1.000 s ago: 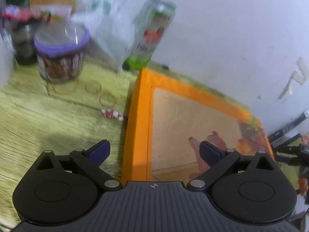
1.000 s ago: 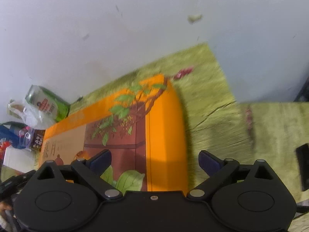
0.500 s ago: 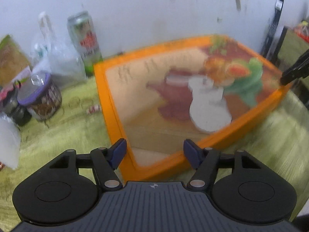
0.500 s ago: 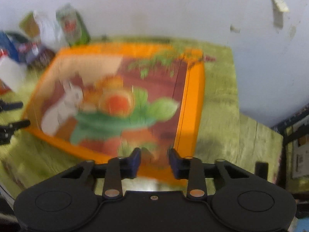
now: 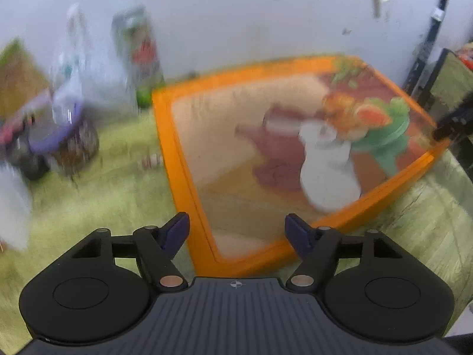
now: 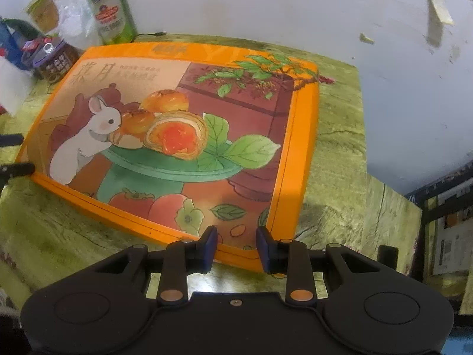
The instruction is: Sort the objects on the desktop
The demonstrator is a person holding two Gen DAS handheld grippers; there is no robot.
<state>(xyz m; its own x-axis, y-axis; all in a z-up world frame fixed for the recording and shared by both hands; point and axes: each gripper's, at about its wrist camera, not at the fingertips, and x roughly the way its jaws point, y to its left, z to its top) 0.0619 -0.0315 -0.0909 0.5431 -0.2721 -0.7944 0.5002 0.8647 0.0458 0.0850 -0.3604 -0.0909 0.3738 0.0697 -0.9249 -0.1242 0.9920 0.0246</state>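
The counter [image 6: 334, 153] wears a yellow-green, wood-grained covering. Lying flat on it is the broad orange box [image 6: 298, 148], a shallow cardboard rectangle with rounded corners and a glossy lid printed with a white rabbit, pastries and leaves. The right tongs [image 6: 236, 244] are drawn together at the box's near edge, seemingly pinching it, though contact is hard to judge. The left tongs [image 5: 236, 230] are opening, their pads straddling the box's near corner in a blurred view. By the wall stand a tall green can [image 6: 111, 11], a crinkled plastic bag [image 6: 74, 20] and a squat purple-lidded jar [image 6: 56, 59].
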